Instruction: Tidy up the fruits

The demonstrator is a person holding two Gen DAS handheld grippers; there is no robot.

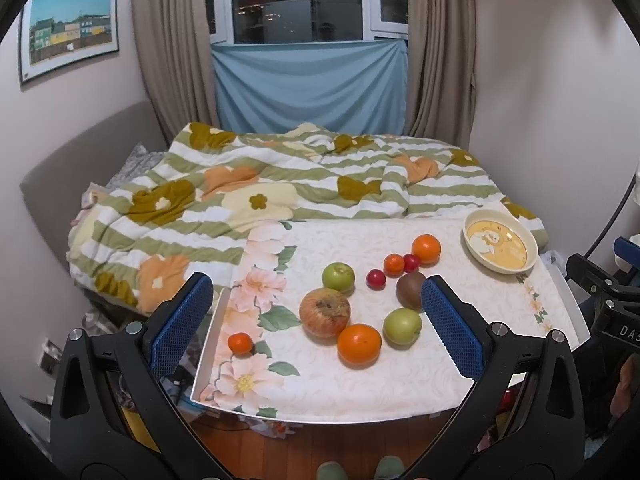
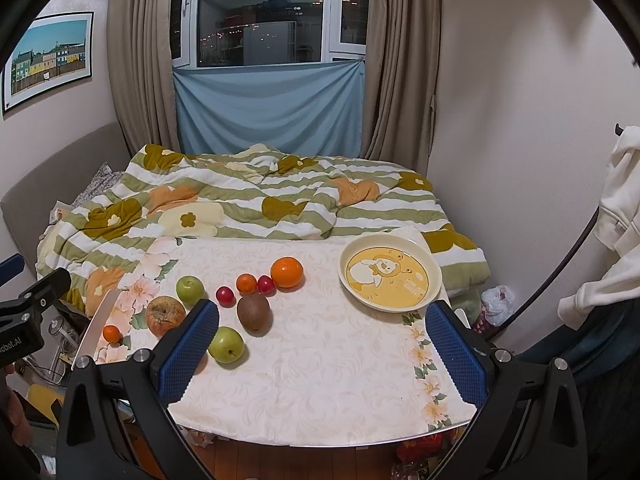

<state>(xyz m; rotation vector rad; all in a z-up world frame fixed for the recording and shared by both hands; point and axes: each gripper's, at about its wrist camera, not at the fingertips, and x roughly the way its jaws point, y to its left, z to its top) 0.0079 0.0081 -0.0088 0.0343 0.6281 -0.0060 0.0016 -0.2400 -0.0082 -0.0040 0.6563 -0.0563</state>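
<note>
Left wrist view: left gripper [image 1: 316, 320] wide open, empty, above the near table edge [image 1: 320, 416]; right gripper [image 2: 322, 344] likewise agape, holding nothing. Fruits scattered mid-table: near orange [image 1: 359, 344], wrinkled apple [image 1: 324, 312], kiwi [image 2: 253, 311]. Empty plate [image 2: 390, 276] far right, likely the destination.

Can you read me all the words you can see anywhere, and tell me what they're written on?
"DAS", cut off at the picture's edge: on the black right gripper.
"obot.AI", start cut off: on the black left gripper.
Plate: small white writing beside the cartoon duck, too blurred to read.
Poster: a tiny sign, unreadable.
</note>
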